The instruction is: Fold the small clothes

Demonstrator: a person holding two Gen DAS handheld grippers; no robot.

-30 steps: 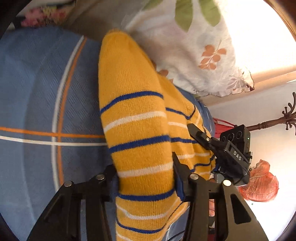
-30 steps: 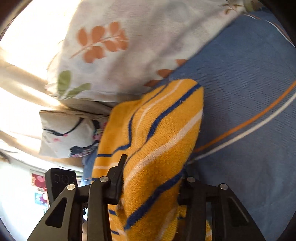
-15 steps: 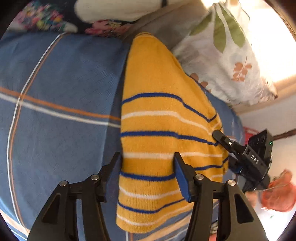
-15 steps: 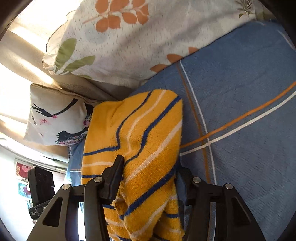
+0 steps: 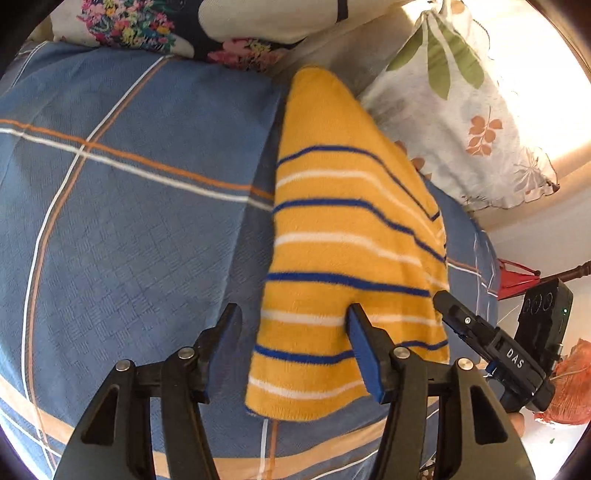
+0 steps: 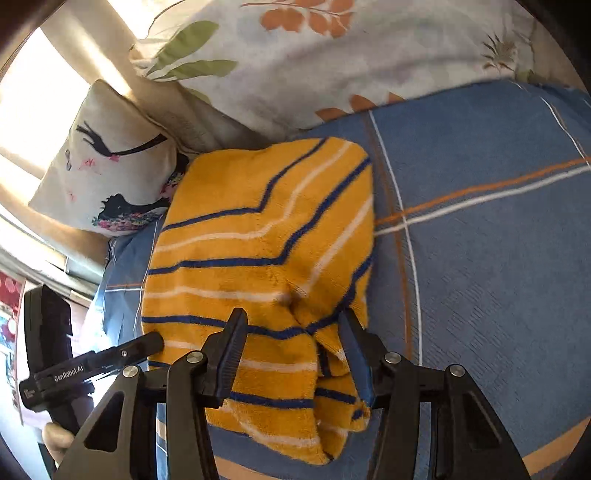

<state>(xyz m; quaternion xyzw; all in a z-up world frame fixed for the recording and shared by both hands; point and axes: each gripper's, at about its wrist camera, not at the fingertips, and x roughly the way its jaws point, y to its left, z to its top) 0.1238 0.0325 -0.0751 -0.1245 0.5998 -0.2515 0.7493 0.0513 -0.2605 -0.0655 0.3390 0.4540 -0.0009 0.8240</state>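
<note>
- Left gripper (image 5: 293, 343): jaws spread wide, gripping nothing; the yellow striped sweater (image 5: 343, 266) lies under its right finger.
- Right gripper (image 6: 291, 345): jaws likewise wide, straddling the sweater's bunched near edge, unclamped.
- The sweater lies folded on the blue plaid bedspread (image 5: 129, 240).
- Beyond the sweater: a leaf-print pillow (image 6: 351, 55) and a floral cushion (image 5: 129, 26).

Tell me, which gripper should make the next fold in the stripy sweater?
Probably the right gripper. Its open jaws straddle a bunched, puckered part of the yellow striped sweater, ready to pinch. The left gripper is open too, but only one of its jaws overlaps the flat hem edge on the blue bedsheet.
</note>
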